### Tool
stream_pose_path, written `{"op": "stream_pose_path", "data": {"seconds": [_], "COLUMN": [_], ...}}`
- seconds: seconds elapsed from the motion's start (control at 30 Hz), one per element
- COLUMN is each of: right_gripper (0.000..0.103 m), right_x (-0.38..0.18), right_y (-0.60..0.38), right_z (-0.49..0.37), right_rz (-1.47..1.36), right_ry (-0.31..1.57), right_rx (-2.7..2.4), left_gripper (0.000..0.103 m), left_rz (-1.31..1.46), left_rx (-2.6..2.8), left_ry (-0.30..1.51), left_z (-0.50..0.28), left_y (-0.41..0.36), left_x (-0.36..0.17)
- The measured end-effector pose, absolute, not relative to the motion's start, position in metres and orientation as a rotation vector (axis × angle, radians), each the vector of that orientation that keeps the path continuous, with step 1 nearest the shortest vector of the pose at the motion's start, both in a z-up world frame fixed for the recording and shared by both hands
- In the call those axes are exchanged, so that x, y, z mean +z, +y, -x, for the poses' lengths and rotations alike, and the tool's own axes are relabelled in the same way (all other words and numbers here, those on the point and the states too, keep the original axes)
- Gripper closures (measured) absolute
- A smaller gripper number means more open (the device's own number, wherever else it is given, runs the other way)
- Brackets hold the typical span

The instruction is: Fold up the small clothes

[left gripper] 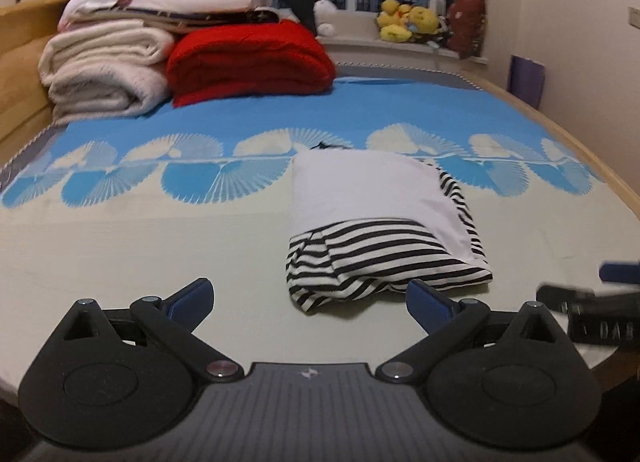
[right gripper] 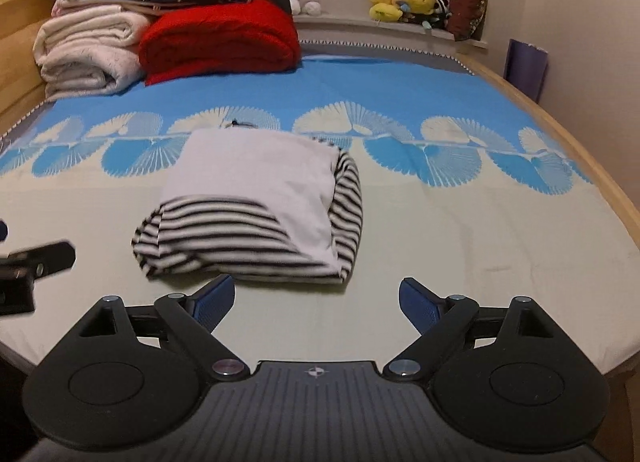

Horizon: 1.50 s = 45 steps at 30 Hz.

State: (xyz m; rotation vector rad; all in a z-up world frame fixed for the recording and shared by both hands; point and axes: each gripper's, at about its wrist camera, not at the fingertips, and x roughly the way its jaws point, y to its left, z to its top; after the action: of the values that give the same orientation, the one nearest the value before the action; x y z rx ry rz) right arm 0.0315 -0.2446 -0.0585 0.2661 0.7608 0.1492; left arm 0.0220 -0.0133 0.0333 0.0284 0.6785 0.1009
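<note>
A small garment (left gripper: 376, 213), plain white on top with black-and-white striped parts, lies folded into a compact bundle on the bed sheet. It also shows in the right wrist view (right gripper: 256, 205). My left gripper (left gripper: 310, 302) is open and empty, just short of the bundle's near edge. My right gripper (right gripper: 316, 298) is open and empty, just short of the bundle's near right corner. The right gripper's body shows at the right edge of the left wrist view (left gripper: 600, 310); the left gripper's body shows at the left edge of the right wrist view (right gripper: 28, 270).
The bed sheet (left gripper: 140, 242) is cream near me and blue with white fan patterns farther off. Folded cream blankets (left gripper: 104, 69), a red blanket (left gripper: 248, 57) and stacked linens sit at the far left. Plush toys (left gripper: 408, 19) line the windowsill. A wooden bed edge (right gripper: 600, 165) curves on the right.
</note>
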Motion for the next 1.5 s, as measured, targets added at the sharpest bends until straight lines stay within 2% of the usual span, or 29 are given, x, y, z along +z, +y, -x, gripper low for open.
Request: {"op": "stream_pose_path", "data": {"seconds": [0.4,1.5], "right_gripper": [0.013,0.013], "right_x": [-0.070,-0.066], "right_y": [-0.239,-0.225], "right_z": [-0.035,-0.037], "right_rz": [-0.285,-0.270], "right_ry": [0.811,0.803], "right_rx": [0.152,0.171], "left_gripper": [0.001,0.001], "left_rz": [0.010,0.017], "left_rx": [0.089,0.068], "left_ry": [0.787,0.777], "left_z": [-0.041,-0.046], "left_y": [-0.014,-0.024], "left_x": [0.005,0.003]}}
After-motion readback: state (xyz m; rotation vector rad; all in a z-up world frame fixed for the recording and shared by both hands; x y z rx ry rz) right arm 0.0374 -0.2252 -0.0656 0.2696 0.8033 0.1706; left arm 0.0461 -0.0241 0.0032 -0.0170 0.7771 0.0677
